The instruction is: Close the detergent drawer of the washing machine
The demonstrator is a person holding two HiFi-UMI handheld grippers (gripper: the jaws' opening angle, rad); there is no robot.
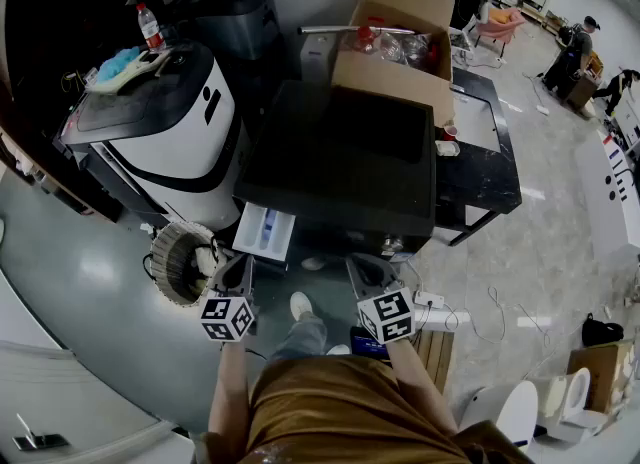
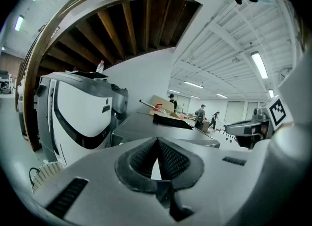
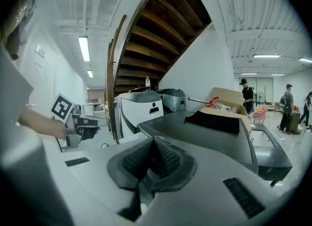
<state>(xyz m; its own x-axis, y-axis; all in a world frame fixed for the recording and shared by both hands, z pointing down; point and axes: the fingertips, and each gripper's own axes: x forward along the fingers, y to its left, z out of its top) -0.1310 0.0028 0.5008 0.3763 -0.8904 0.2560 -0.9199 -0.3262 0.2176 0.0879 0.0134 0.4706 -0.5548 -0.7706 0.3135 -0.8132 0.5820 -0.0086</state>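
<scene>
The left tool [image 1: 238, 274] is shut tight and holds nothing. Just past its tip, the detergent drawer [image 1: 266, 230] sticks out of the washing machine [image 1: 340, 167] at the front left corner. The drawer's long side points straight out toward the person. It looks like nothing is done yet, and the drawer needs a push in. The right tool [image 1: 364, 272] is shut and empty too.

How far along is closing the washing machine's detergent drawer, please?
Nothing is done yet: the detergent drawer juts open from the washing machine front. In hand: the left gripper and right gripper, both shut and empty, hover short of it, the left nearer. Left: push the drawer fully in.
</scene>
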